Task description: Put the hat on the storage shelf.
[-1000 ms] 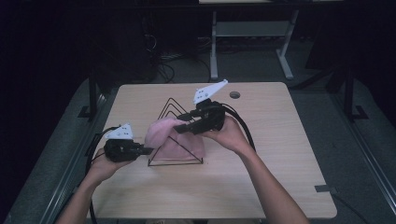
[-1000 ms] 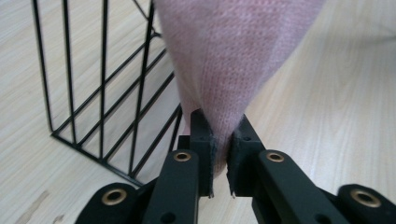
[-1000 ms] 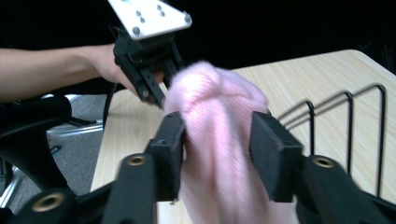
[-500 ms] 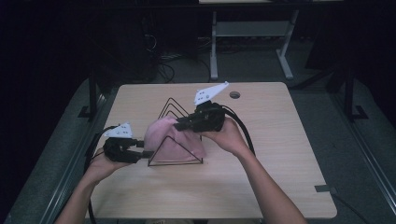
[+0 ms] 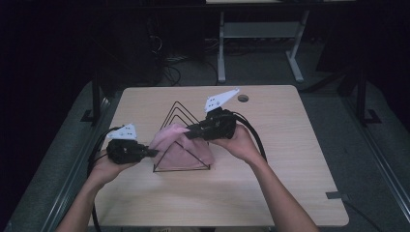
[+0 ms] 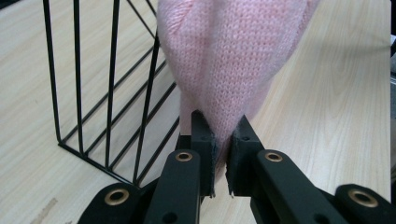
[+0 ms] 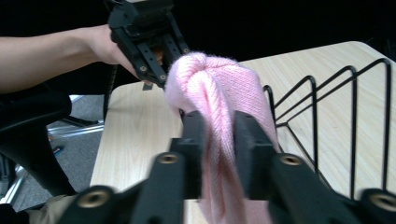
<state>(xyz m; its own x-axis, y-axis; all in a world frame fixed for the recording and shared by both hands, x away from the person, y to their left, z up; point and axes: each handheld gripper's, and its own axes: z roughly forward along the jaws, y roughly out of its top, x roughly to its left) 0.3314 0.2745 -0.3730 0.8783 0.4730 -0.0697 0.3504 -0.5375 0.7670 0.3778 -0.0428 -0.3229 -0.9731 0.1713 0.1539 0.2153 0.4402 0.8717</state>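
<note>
A pink knitted cloth [image 5: 180,147] hangs over a black wire triangular rack [image 5: 178,115] on the wooden table [image 5: 270,145]. My left gripper [image 5: 153,153] is shut on the cloth's left edge; in the left gripper view the knit [image 6: 233,60] rises out of the jaws, gripper [image 6: 223,140]. My right gripper [image 5: 189,131] is shut on the cloth's top, above the rack. In the right gripper view the cloth [image 7: 219,93] bunches between the jaws, gripper [image 7: 218,122], with the other gripper [image 7: 144,35] held by a hand just behind it.
Rack wires [image 6: 93,88] stand left of the cloth in the left gripper view and at the right [image 7: 336,116] in the right gripper view. A round hole [image 5: 243,98] sits near the table's far edge. A white desk frame [image 5: 261,34] stands beyond.
Both grippers stay shut on the cloth. The right gripper has lowered slightly and the left has shifted a little nearer the rack; the cloth sags more over the wires.
</note>
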